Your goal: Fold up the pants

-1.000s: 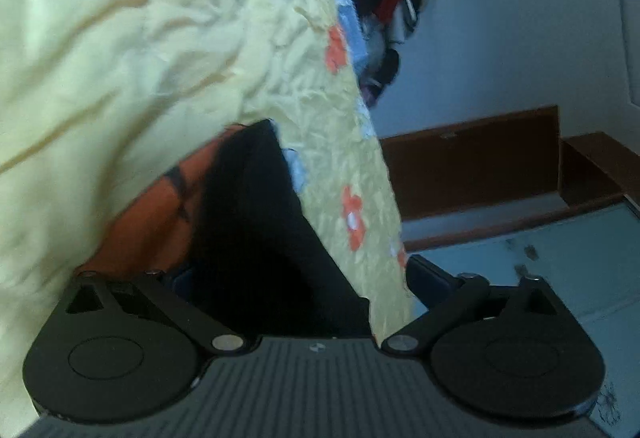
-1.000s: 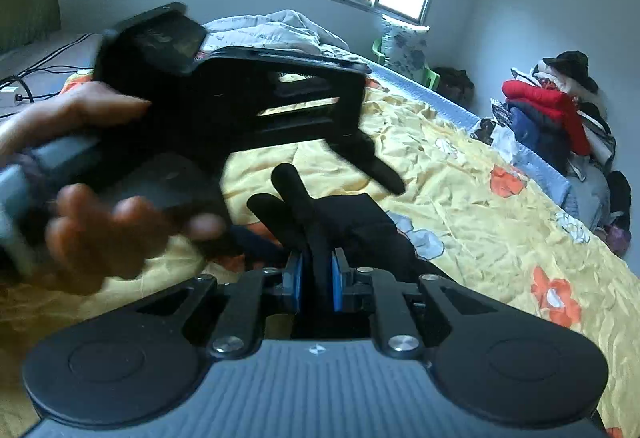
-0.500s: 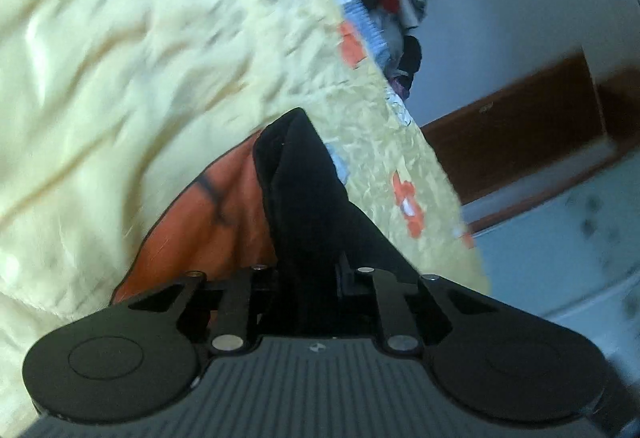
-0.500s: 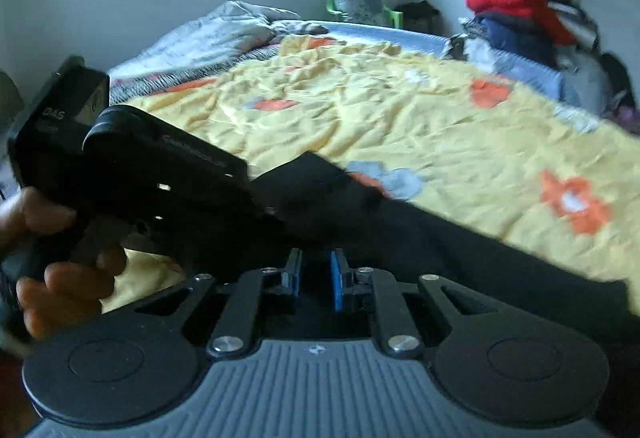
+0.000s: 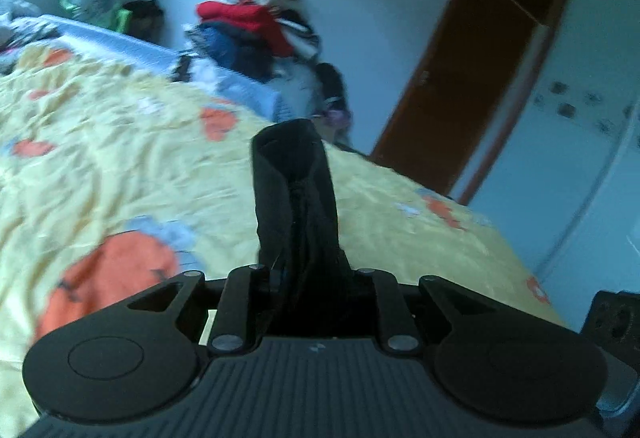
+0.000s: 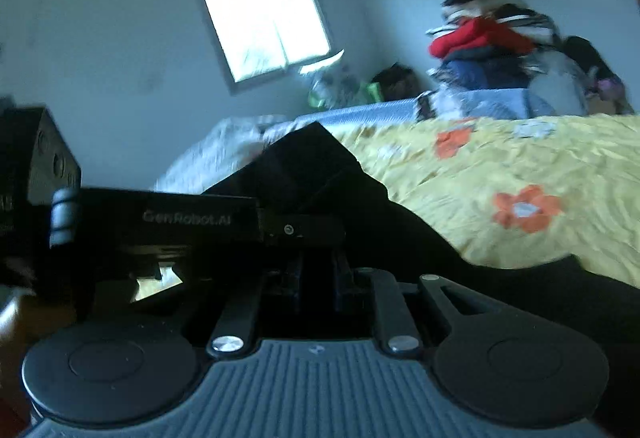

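The black pants [image 5: 294, 177] stick up in a bunched fold from my left gripper [image 5: 308, 278], above the yellow flowered bedcover [image 5: 120, 157]. Its jaws are opening slightly, but the cloth still fills them and is held. In the right wrist view, my right gripper [image 6: 316, 270] is shut on another part of the pants [image 6: 312, 165], which rise in a peak and trail off to the right over the bedcover [image 6: 520, 165]. The left gripper's black body [image 6: 200, 217] lies close at the left, its fingers reaching into the same cloth.
A pile of clothes with a red garment [image 5: 256, 25] stands past the bed's far edge. A brown door [image 5: 460, 89] and a pale wardrobe [image 5: 580, 117] are at the right. A window [image 6: 268, 25] is on the far wall, with grey bedding [image 6: 224, 149] below it.
My left gripper went from open around the pants to shut on them. Both grippers have rolled and lifted, raising the black cloth off the bedcover.
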Action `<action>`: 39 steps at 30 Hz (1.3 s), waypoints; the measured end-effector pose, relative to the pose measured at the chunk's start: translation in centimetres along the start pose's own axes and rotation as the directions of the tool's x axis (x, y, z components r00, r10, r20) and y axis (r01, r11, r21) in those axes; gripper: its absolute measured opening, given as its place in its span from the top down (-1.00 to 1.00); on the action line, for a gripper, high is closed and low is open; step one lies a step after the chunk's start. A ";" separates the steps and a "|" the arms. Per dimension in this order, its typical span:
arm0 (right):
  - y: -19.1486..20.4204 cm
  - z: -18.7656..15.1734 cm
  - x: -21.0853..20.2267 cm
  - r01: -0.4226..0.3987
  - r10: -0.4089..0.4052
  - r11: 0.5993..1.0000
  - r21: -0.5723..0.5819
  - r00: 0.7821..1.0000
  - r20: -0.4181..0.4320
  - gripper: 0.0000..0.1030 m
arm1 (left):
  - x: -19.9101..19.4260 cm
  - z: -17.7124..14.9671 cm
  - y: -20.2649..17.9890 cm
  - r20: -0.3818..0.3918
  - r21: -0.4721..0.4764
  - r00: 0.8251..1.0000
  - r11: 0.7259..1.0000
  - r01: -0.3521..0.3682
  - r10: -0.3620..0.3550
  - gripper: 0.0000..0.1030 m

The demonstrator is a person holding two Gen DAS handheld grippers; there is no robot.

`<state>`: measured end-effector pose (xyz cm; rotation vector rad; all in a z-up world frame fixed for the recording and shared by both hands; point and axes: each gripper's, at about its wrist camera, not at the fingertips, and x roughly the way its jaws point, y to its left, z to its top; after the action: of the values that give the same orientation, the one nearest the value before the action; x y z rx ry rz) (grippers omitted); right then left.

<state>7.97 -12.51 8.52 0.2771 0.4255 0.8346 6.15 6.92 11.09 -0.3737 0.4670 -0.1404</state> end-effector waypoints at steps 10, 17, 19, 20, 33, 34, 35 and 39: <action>-8.2 -1.0 -10.6 0.078 -0.113 0.972 0.223 0.982 0.150 0.72 | 4.5 -3.0 -12.1 -0.085 0.164 0.987 0.975 0.152 -0.140 0.45; -13.2 -2.7 -16.7 0.153 -0.237 0.924 0.350 0.948 0.212 0.72 | 8.9 -6.5 -19.4 -0.178 0.235 0.957 0.935 0.266 -0.228 0.29; -14.4 -3.3 -18.0 0.190 -0.284 0.903 0.384 0.936 0.206 0.72 | 10.6 -7.6 -20.4 -0.210 0.227 0.945 0.928 0.295 -0.249 0.31; -15.0 -3.6 -18.4 0.206 -0.304 0.893 0.401 0.931 0.200 0.72 | 11.3 -8.2 -21.1 -0.228 0.224 0.940 0.927 0.302 -0.252 0.31; -18.3 -5.9 -22.5 0.288 -0.427 0.810 0.511 0.887 0.176 0.72 | 15.1 -11.4 -25.2 -0.326 0.163 0.896 0.916 0.366 -0.301 0.02; -18.5 -6.2 -22.9 0.299 -0.439 0.802 0.517 0.882 0.172 0.72 | 15.7 -11.6 -25.2 -0.350 0.144 0.880 0.910 0.390 -0.321 -0.08; -18.5 -6.5 -23.3 0.308 -0.451 0.797 0.519 0.876 0.172 0.72 | 15.5 -11.9 -25.2 -0.364 0.128 0.868 0.905 0.406 -0.338 -0.22; -19.0 -6.9 -25.4 0.398 -0.527 0.766 0.504 0.838 0.140 0.69 | 13.8 -11.4 -24.5 -0.375 0.160 0.845 0.871 0.464 -0.381 -0.35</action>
<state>2.04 -43.56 1.29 0.6893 0.4020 0.1786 11.92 -22.27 5.33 -0.2025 0.6884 -0.7025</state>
